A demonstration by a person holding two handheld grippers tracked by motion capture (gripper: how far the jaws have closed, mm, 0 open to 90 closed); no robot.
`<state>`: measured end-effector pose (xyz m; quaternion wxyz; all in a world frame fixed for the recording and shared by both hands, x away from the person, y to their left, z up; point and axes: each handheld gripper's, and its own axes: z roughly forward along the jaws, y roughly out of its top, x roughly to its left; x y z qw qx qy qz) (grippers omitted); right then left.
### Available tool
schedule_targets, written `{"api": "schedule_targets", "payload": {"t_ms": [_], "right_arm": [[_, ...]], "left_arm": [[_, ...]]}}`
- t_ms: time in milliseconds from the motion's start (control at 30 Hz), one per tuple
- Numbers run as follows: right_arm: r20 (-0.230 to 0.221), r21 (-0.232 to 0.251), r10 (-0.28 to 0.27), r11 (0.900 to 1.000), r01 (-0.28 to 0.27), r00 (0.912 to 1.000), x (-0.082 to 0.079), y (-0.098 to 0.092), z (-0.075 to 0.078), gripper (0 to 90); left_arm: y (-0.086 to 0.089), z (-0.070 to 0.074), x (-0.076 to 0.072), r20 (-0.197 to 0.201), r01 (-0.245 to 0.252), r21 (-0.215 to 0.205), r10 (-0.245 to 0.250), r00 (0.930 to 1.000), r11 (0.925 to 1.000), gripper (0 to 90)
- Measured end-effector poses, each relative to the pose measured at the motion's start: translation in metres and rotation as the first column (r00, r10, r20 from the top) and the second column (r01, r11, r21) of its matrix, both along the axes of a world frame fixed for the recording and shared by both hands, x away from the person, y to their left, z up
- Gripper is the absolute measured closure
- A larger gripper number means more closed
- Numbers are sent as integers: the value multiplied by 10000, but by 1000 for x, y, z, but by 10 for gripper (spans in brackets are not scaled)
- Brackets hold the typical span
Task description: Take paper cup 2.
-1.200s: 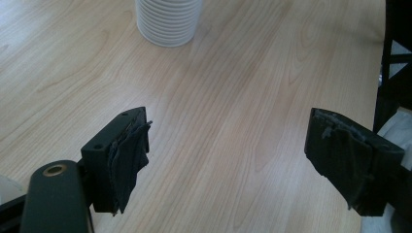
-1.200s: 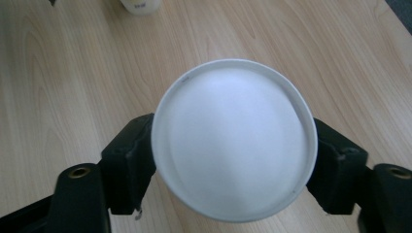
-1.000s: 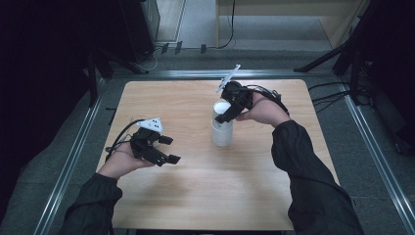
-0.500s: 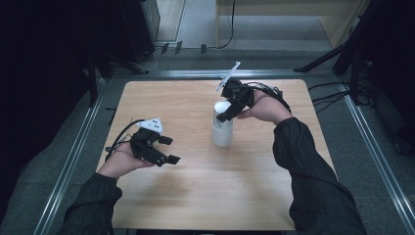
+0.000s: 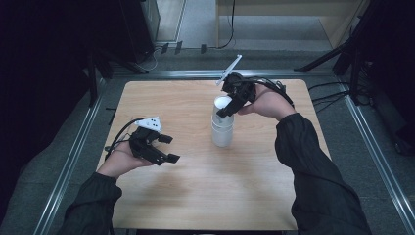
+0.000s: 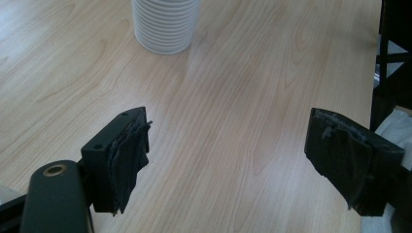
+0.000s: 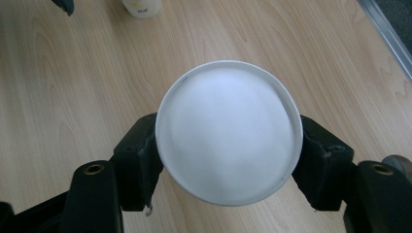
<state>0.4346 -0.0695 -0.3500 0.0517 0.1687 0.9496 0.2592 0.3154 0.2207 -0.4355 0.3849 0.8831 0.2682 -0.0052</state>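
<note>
The right tongs (image 7: 228, 160) pinch the top white cup (image 7: 228, 131) of the cup stack (image 5: 222, 129) at mid-surface (image 5: 195, 196), their jaws having just closed. The left tongs (image 6: 243, 160) hover spread — empty. No writing is readable on the cups.

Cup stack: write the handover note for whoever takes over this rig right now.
Right tool: shut on the top cup of the white cup stack; its jaws have just been closing, one on each side of that cup, seen from above in the right gripper view.
Left tool: open, nothing between the jaws, held over the table at the left, apart from the stack.
Stack: upright near the table's middle.
Done: top cup gripped.
Left: probably lift that cup free and set it down; whether it has separated from the stack I cannot tell.
</note>
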Motion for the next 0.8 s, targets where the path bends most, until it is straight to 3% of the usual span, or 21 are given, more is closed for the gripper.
{"api": "schedule_targets", "payload": {"t_ms": [400,600,800], "right_arm": [[406,210,48,9998,-57,9992,-15,-7,43,342],[531,602,26,9982,-58,9986,-36,-20,73,343],[703,846,210,9960,-270,9973,-62,-32,84,345]], "left_arm": [[-2,5,2,79,23,-327,-21,10000,9995,164],[-3,9,4,242,74,-499,-62,9997,9987,164],[-9,13,5,360,235,-620,-213,9991,9978,164]]}}
